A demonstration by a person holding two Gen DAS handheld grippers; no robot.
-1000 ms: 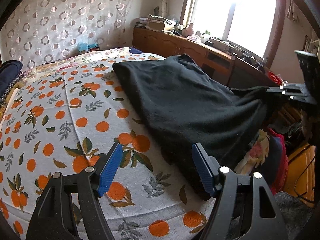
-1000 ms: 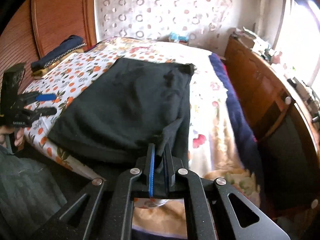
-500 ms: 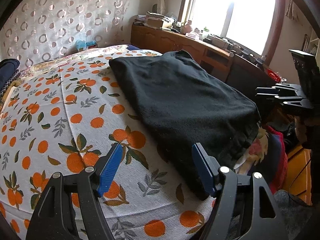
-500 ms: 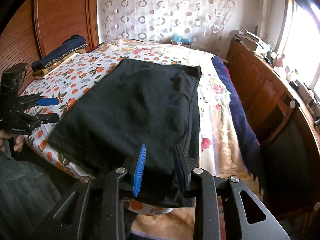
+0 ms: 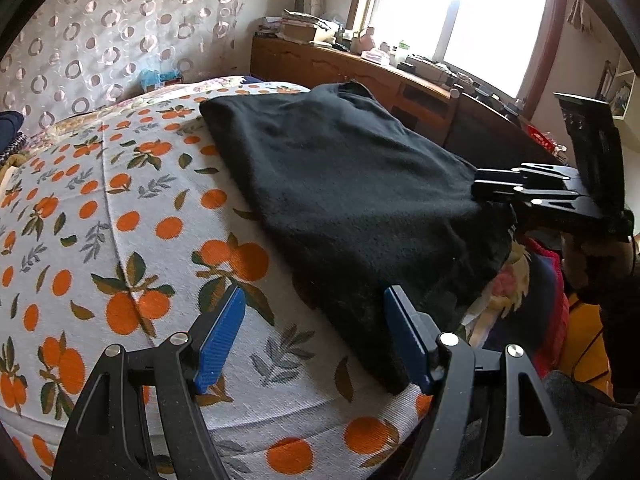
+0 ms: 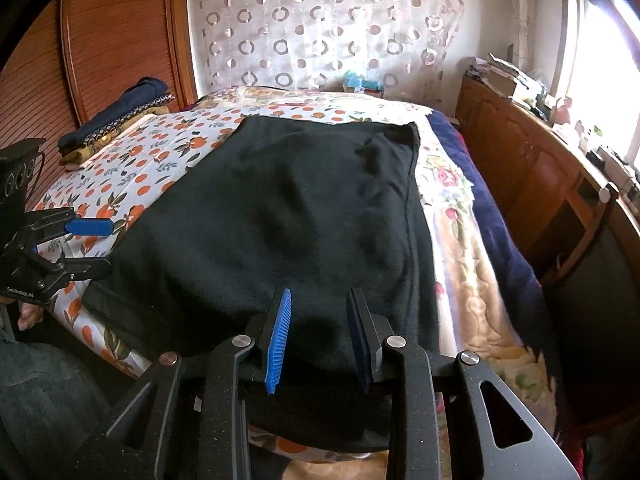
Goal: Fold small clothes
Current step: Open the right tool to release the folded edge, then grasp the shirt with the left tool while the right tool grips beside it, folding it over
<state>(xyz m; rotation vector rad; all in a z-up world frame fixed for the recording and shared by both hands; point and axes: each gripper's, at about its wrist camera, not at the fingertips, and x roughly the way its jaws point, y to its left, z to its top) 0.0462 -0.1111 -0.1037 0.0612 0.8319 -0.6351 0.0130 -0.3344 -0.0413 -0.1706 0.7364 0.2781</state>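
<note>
Left gripper (image 5: 312, 336) hangs spread and empty at the near edge of the orange-print bedspread (image 5: 120, 208); black garment (image 6: 280, 216) lies flat, soft, floppy, best pinched at corners; right gripper (image 6: 318, 336) parted above its hem, nothing gripped

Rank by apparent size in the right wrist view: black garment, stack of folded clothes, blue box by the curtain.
1. black garment, largest by far.
2. stack of folded clothes.
3. blue box, smallest, though it sits farthest from the camera, so its true size is unsure.
</note>
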